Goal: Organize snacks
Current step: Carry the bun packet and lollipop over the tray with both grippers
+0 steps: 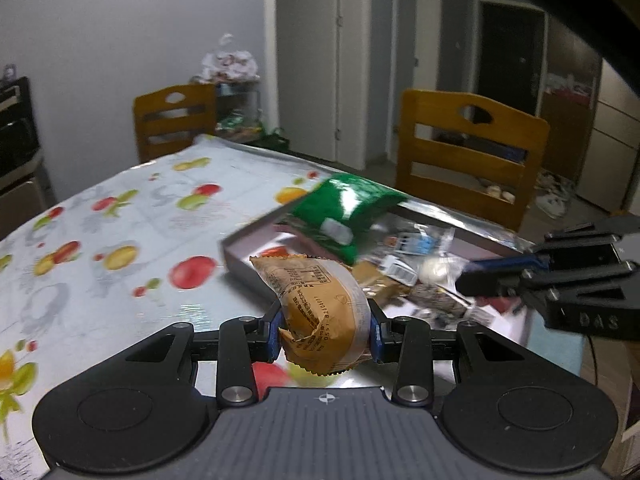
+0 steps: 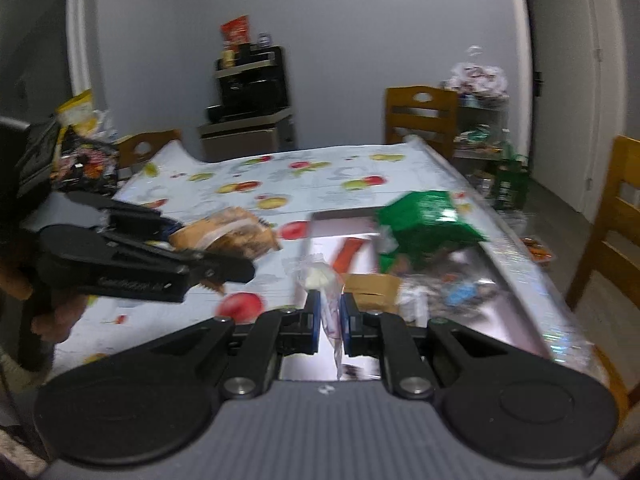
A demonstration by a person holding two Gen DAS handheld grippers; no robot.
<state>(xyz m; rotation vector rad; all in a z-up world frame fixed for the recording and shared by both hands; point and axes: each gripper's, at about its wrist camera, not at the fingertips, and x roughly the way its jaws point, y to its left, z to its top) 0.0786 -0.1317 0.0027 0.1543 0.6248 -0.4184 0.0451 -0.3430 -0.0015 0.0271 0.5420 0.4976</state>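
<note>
The left tool is clamped on one crinkly brown snack packet, held above the fruit-print counter. The right tool pinches one thin clear wrapper. Further off, the flat grey tray holds one shiny green bag and a blurry pile of small packets.

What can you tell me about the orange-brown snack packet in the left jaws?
The orange-brown snack packet is a small crinkled pillow pack of shiny film with a clear band, dark print and serrated end seals. The left gripper is shut on its lower part, blue pads pressing both sides, so it stands tilted above the fruit-patterned tablecloth, in front of the shallow box. Nothing else touches it.
</note>
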